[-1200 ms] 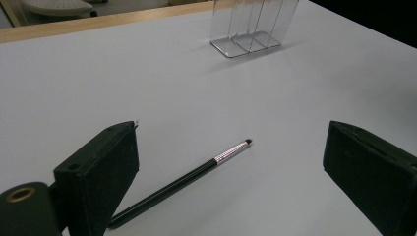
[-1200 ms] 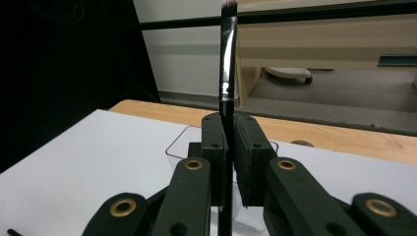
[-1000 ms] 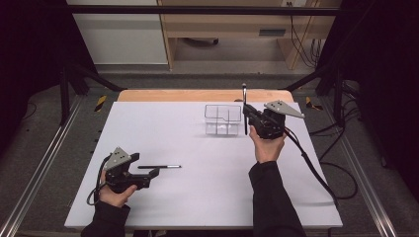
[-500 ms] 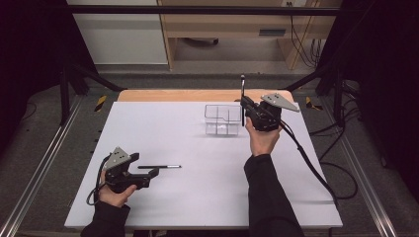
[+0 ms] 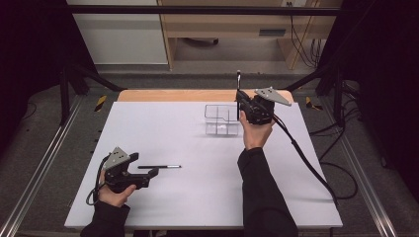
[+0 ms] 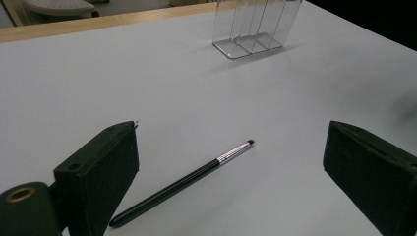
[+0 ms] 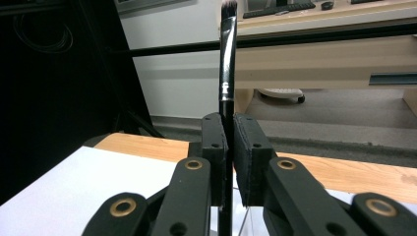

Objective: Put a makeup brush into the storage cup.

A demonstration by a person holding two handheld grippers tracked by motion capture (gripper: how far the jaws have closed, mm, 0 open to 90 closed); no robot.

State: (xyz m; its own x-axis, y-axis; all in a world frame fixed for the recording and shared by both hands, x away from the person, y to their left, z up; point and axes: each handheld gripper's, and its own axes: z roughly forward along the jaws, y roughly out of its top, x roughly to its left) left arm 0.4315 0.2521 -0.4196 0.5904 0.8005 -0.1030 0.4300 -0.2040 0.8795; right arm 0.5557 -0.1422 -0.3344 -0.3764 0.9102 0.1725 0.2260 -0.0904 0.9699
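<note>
This looks like a lab or recording studio: a white-topped work table with a pale wooden far edge (image 5: 173, 95) stands inside a frame of black metal struts (image 5: 197, 10), with loose black cables (image 5: 301, 44) trailing over grey carpet (image 5: 39, 143) beside a light wooden desk (image 5: 232, 29).

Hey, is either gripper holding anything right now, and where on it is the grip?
The right gripper is shut on a makeup brush, clamping its black handle with the bristles up. The left gripper is open and holds nothing; a second brush lies between its jaws.
</note>
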